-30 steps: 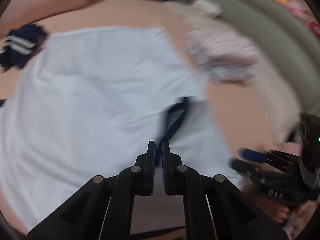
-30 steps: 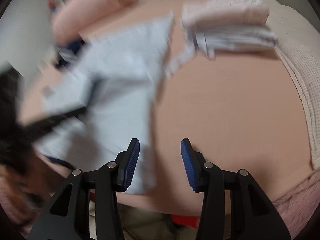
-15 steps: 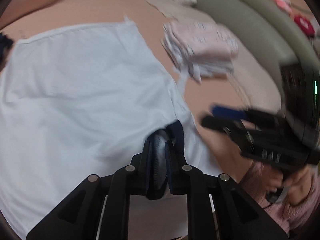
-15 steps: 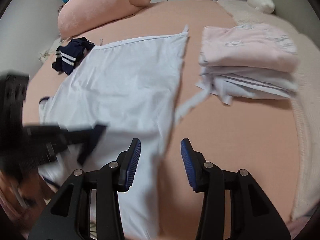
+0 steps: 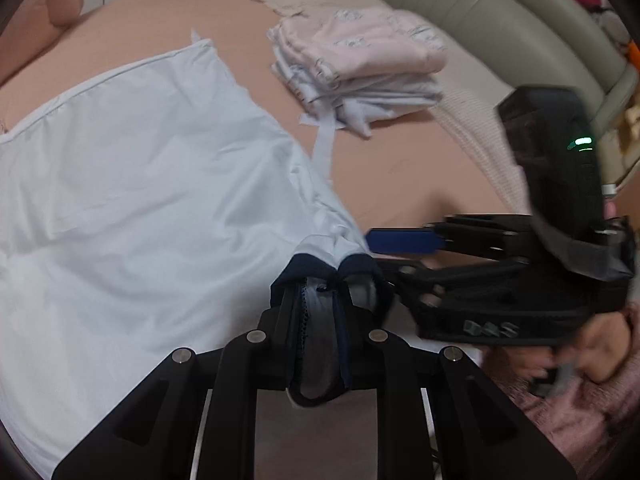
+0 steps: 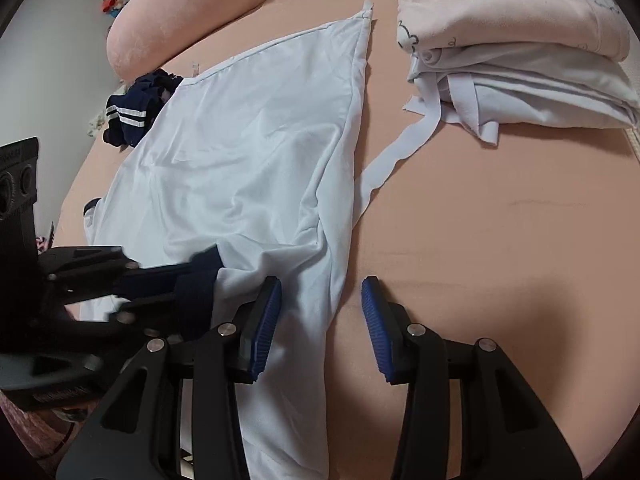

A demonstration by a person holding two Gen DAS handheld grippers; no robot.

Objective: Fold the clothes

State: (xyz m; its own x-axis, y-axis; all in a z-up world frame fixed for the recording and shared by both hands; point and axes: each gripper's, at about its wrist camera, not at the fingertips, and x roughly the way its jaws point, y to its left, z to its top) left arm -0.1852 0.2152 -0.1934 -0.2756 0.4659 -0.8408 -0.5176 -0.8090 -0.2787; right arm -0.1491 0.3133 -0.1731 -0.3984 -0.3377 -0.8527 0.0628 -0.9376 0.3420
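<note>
A pale blue shirt [image 5: 140,184] [image 6: 256,152] lies spread flat on the peach bed. Its navy collar [image 5: 360,268] is bunched up at the near edge. My left gripper [image 5: 320,296] has that collar and a fold of pale cloth pinched between its fingers, and the jaws are opening slightly around the bunch. In the right wrist view the left gripper [image 6: 192,276] reaches in from the left. My right gripper [image 6: 322,292] [image 5: 384,254] stands open just beside it. One blue pad [image 6: 266,320] is over the shirt's right edge; the other is over bare sheet.
A stack of folded clothes [image 6: 512,40] [image 5: 360,64], pink on top, sits at the far right, with a loose white strap [image 6: 400,148] trailing toward the shirt. A navy striped garment [image 6: 136,112] and a pink pillow [image 6: 188,12] lie far left. Bare sheet [image 6: 500,220] fills the right.
The left gripper has gathered the navy collar into a thicker bunch and rolled. The right gripper has closed in from the right until it is next to the left one at the collar.
</note>
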